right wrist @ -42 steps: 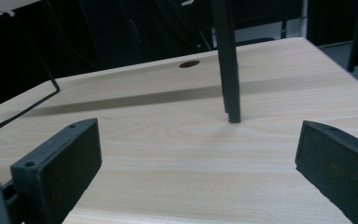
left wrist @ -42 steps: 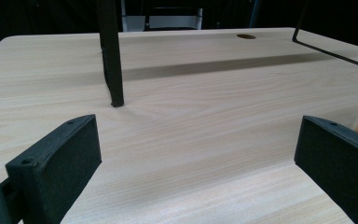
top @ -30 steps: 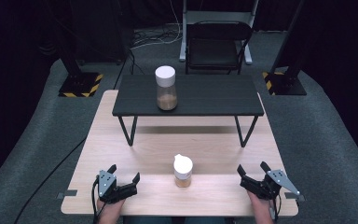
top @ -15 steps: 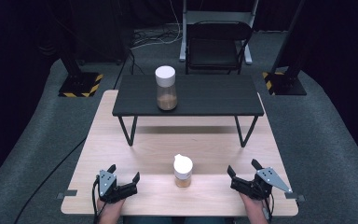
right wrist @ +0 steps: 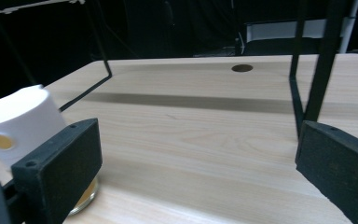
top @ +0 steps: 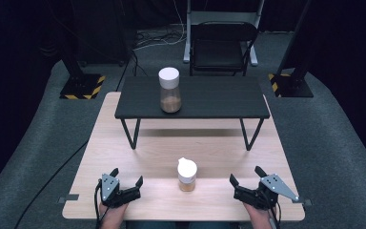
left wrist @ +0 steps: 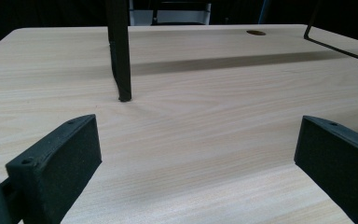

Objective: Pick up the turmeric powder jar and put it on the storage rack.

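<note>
My left gripper (top: 125, 185): black body, two blocky black jaws, grey three-cornered plate on top with small dark screw dots, black cable trailing behind. My right gripper (top: 248, 183): same black build, larger-looking grey plate on top, cable looping back at rear. In both gripper views, jaws are matte black, slab-shaped, fine-textured inner pads (left wrist: 77, 161), one small round screw hole on top edge of each. Hands behind grippers bare, no sleeves visible.

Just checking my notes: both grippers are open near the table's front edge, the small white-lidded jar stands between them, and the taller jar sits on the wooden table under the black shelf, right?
One detail is off. In the high view the taller jar stands on top of the black shelf, not under it. The rest holds: the left gripper and right gripper are open near the front edge, with the small jar between them.
</note>
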`<state>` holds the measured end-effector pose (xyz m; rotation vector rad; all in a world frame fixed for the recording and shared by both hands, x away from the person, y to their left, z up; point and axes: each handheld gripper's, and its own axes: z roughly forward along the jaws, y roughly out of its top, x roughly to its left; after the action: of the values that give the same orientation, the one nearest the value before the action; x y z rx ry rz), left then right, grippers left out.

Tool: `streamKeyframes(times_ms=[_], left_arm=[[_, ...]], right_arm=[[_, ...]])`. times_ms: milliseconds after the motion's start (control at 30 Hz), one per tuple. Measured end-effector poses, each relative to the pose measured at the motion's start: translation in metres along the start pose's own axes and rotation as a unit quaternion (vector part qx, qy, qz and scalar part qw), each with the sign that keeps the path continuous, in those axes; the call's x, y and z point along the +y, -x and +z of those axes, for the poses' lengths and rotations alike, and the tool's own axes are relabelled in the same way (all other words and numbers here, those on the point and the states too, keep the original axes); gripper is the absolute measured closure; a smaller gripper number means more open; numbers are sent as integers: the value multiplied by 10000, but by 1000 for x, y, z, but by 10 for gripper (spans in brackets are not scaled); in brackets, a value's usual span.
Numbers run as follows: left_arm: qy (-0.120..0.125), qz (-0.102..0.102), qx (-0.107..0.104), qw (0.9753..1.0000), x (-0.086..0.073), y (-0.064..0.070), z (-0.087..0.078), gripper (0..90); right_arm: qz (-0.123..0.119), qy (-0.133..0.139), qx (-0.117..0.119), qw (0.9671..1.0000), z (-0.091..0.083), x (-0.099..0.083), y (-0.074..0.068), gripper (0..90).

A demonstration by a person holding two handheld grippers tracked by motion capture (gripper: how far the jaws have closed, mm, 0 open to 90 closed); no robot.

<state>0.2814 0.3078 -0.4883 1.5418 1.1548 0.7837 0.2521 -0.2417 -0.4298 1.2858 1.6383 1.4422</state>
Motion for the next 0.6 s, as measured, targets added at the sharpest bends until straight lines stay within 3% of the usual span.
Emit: streamKeyframes(times_ms=[600], left_arm=[[7,14,28,10000,0,1,0,0]], right_arm=[[-323,-165,567,9977,8,6,-32,0]])
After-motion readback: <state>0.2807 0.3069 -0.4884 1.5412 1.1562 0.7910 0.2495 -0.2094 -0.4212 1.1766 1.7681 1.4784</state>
